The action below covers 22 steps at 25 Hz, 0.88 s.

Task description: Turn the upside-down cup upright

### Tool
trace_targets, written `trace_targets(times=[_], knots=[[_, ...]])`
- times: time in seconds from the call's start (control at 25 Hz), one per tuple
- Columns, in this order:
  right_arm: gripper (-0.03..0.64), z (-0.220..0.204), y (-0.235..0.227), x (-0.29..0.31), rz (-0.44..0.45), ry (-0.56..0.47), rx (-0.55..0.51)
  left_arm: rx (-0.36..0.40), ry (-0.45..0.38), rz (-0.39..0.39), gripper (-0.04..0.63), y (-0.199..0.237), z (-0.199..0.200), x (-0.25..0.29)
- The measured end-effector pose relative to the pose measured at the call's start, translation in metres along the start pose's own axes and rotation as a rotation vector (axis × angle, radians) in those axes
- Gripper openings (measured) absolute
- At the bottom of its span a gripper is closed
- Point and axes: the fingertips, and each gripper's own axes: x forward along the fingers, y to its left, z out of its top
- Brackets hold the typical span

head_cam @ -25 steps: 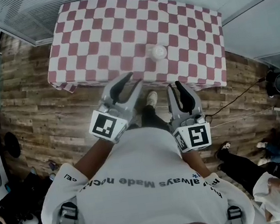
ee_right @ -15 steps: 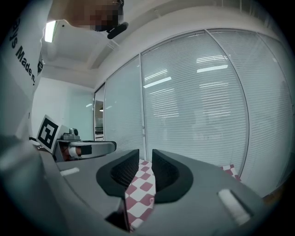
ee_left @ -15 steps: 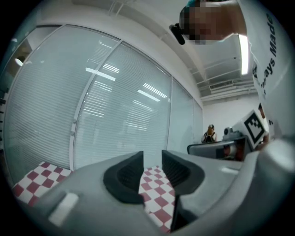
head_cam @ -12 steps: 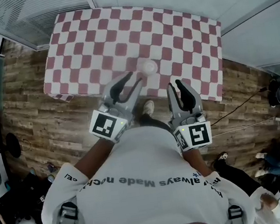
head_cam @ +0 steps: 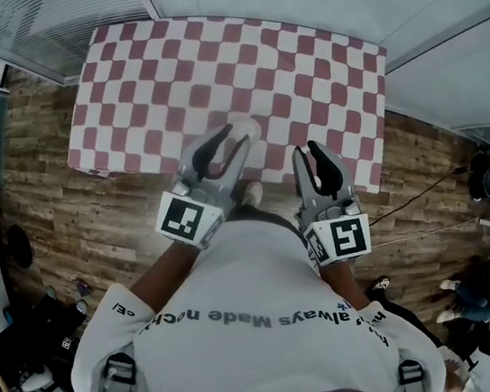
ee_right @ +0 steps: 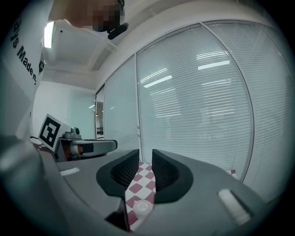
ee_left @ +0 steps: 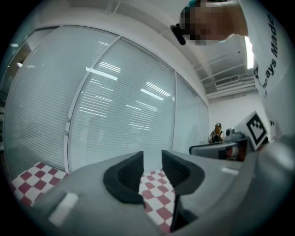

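Head view has the checked table [head_cam: 164, 84] larger and nearer than it was a second ago, and the near edge has slid down toward both grippers, so the person has been closing in on it with the tools carried ahead at much the same spread. The cup [head_cam: 249, 126], a small pale round thing a little in from the near edge and about midway along it, stood clear beyond the jaws earlier; now it sits just past the tips of the left gripper [head_cam: 232, 136] and is partly covered by them. That gripper's jaws stand a little apart with nothing between them, and in the left gripper view [ee_left: 152, 159] only red and white cloth shows through the gap. The right gripper [head_cam: 305, 148] has its jaws drawn in as close as they go, empty, hanging short of the near edge; its own view [ee_right: 145, 159] catches the cup [ee_right: 141, 207] low in the slit between the pads, with what looks like the flat base uppermost. So the cup seems untouched and not yet turned. The approach is nearly done, and I judge the left gripper the better placed to take it.
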Motion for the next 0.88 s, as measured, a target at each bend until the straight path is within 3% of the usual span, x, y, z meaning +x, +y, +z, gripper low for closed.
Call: trace_targets(times=[0.32,0.88], knots=[[0.089,0.005,-0.004,0.015,0.022,-0.002,-0.007,-0.012,0.002,0.016,0.126,0.01,-0.001,0.008],[0.091,0.032,0.025,0.055,-0.008,-0.037,-0.047,0.009,-0.031,-0.036,0.124,0.056,0.021,0.001]])
